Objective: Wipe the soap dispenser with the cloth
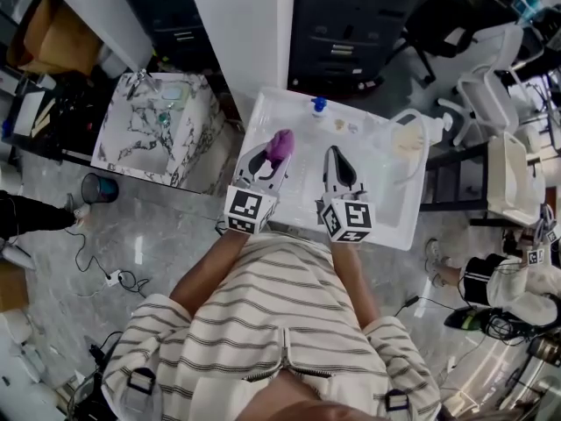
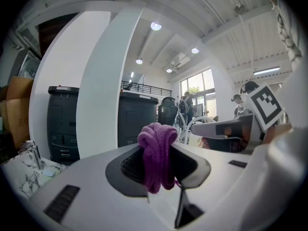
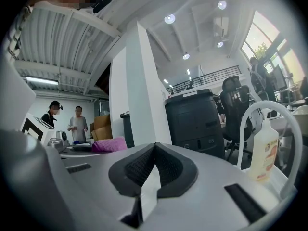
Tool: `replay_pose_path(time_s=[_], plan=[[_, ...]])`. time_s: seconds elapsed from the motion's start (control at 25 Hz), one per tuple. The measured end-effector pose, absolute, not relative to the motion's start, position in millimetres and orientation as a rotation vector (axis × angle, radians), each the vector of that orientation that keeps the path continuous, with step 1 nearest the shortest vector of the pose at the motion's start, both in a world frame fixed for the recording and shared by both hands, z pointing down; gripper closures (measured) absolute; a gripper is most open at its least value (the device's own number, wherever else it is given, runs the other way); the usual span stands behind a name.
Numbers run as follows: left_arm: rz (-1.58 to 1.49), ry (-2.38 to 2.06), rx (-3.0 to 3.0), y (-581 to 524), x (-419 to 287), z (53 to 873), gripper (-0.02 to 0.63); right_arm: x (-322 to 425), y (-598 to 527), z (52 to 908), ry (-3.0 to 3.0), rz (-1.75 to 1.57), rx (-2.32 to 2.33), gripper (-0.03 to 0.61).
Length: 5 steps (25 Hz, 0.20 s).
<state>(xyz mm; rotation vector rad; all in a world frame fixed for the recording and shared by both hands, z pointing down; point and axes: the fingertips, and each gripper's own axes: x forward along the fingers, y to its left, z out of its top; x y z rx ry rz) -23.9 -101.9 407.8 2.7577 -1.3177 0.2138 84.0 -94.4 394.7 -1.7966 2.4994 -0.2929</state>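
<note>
My left gripper is shut on a bunched purple cloth, held above the left part of the white table. In the left gripper view the cloth is pinched between the dark pads and bulges over the top of the gripper. To its right, my right gripper is shut with nothing in it; its pads meet in the right gripper view. The soap dispenser, a pale pump bottle, stands at the table's right side, beyond and to the right of the right gripper. Neither gripper touches it.
A small blue-capped item sits at the table's far edge. A marble-patterned sink counter stands to the left, with a white pillar and black cabinets behind. Office chairs are at the right. Two people stand far off.
</note>
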Motion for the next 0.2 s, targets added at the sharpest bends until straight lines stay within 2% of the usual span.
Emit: replay_pose_path(time_s=[0.2], plan=[[0.209, -1.324, 2.755, -103.4, -24.6, 409.2, 0.492, 84.4, -95.5, 393.8, 2.5, -0.286, -1.791, 0.575]])
